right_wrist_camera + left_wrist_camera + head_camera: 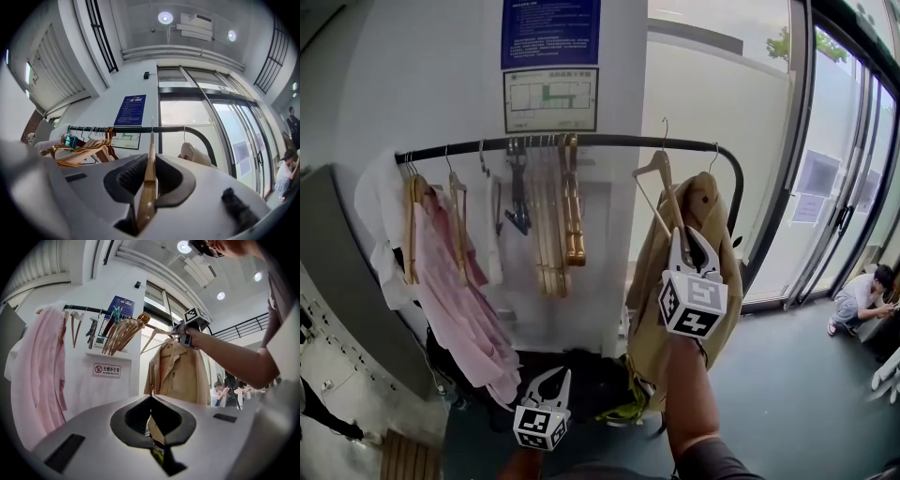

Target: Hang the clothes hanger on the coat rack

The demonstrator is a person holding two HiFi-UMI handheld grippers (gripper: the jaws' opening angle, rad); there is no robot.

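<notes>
glass-door lobby, white wall behind. a pale wooden clothes hanger (pixel 659 171) is pinched in the right gripper (pixel 691 239), hook up, right at the black metal coat rack rail (pixel 581 141) near its right end. the left gripper (pixel 546 377) is held low, jaws pressed together, empty.
</notes>
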